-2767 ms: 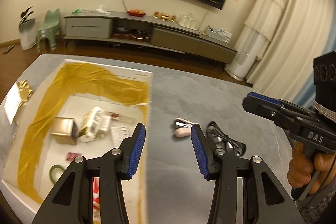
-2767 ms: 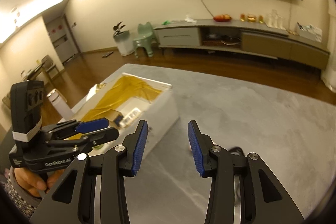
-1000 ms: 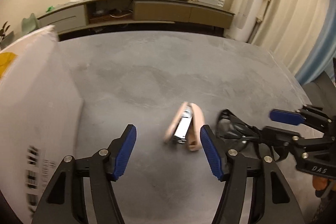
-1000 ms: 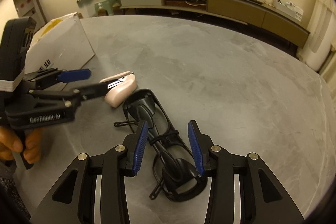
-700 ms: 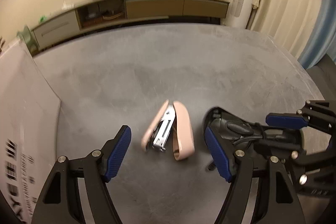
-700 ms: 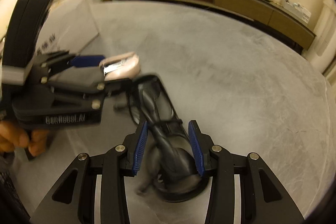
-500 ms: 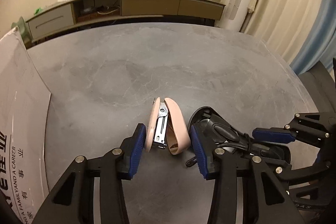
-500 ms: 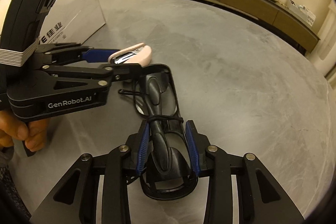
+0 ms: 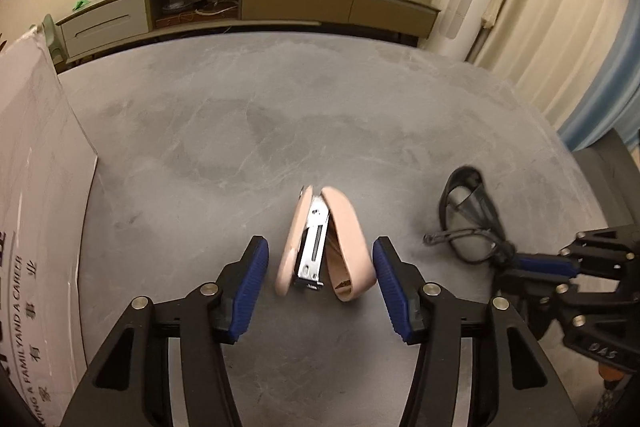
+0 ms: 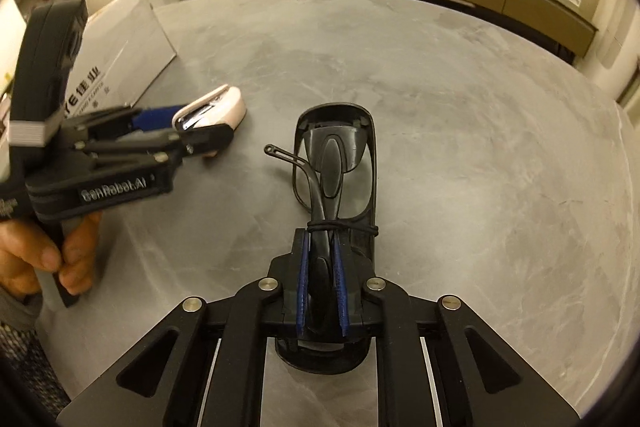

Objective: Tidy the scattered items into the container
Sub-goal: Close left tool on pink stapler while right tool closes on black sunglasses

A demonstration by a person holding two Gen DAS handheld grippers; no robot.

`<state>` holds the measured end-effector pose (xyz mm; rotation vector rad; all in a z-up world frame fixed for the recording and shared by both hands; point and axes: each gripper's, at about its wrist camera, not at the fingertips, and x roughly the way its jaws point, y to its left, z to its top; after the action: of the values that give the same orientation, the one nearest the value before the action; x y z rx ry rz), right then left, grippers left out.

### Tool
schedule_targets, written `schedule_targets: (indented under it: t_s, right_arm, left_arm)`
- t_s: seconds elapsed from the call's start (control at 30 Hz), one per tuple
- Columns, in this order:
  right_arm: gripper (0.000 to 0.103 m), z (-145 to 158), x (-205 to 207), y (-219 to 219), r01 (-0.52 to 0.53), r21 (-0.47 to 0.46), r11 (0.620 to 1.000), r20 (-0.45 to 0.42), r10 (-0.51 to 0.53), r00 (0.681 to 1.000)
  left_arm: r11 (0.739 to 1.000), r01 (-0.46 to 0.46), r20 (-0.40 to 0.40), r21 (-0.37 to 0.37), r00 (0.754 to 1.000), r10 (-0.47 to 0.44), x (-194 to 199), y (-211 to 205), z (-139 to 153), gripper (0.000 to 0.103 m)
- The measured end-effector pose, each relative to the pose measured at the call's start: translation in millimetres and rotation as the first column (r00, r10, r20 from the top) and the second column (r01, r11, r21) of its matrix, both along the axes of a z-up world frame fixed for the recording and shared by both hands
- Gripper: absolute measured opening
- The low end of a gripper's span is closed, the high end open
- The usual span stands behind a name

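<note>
Right wrist view: black folded safety glasses (image 10: 334, 183) were clamped by the right gripper (image 10: 322, 293); left gripper (image 9: 318, 287) jaws gaped around the pink stapler (image 9: 326, 243), awaiting closure.

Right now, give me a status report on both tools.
Left tool open, straddling pink stapler, not gripping. Right tool shut on black glasses. White box far left; grey table between looks unobstructed.
</note>
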<state>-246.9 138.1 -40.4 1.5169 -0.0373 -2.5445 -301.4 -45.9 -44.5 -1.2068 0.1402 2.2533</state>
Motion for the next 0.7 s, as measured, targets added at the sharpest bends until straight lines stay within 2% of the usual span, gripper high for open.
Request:
schedule_targets:
  t_s: [0.03, 0.07, 0.17, 0.23, 0.27, 0.3, 0.7]
  right_arm:
    - [0.027, -0.6, 0.1, 0.0, 0.004, 0.000, 1.000, -0.012, -0.004, 1.000]
    - [0.034, -0.4, 0.0, -0.1, 0.007, 0.004, 1.000, -0.021, -0.007, 1.000]
    - [0.035, -2.3, -2.0, 0.1, 0.019, 0.013, 1.000, -0.044, -0.019, 0.999]
    - [0.031, -2.6, -2.4, 1.0, 0.024, 0.007, 1.000, -0.044, -0.024, 0.999]
    - [0.015, -1.8, -3.3, 1.8, 0.028, 0.000, 1.000, -0.039, -0.028, 0.999]
    - [0.013, -0.8, -3.9, 3.0, 0.029, -0.012, 1.000, -0.037, -0.029, 0.999]
    - [0.012, 19.3, 1.3, 15.1, 0.068, -0.131, 0.989, -0.055, -0.075, 0.996]
  left_arm:
    - [1.000, 0.002, -0.007, -0.010, 1.000, -0.002, 1.0, 2.3, -0.9, 0.055]
    - [1.000, 0.002, -0.017, -0.022, 1.000, -0.002, 2.2, 4.5, -0.7, 0.047]
    - [1.000, -0.006, -0.012, -0.012, 1.000, 0.006, 2.4, 4.1, -1.0, 0.043]
    - [1.000, -0.012, -0.005, -0.001, 1.000, 0.012, 1.9, 2.9, -1.7, 0.042]
    - [1.000, -0.014, 0.005, 0.009, 1.000, 0.014, 2.3, 2.1, -1.6, 0.041]
    - [1.000, -0.018, 0.010, 0.016, 1.000, 0.018, 1.4, -0.7, -2.0, 0.041]
    - [0.999, -0.003, -0.034, 0.054, 0.999, 0.005, 26.3, -8.1, 26.0, 0.039]
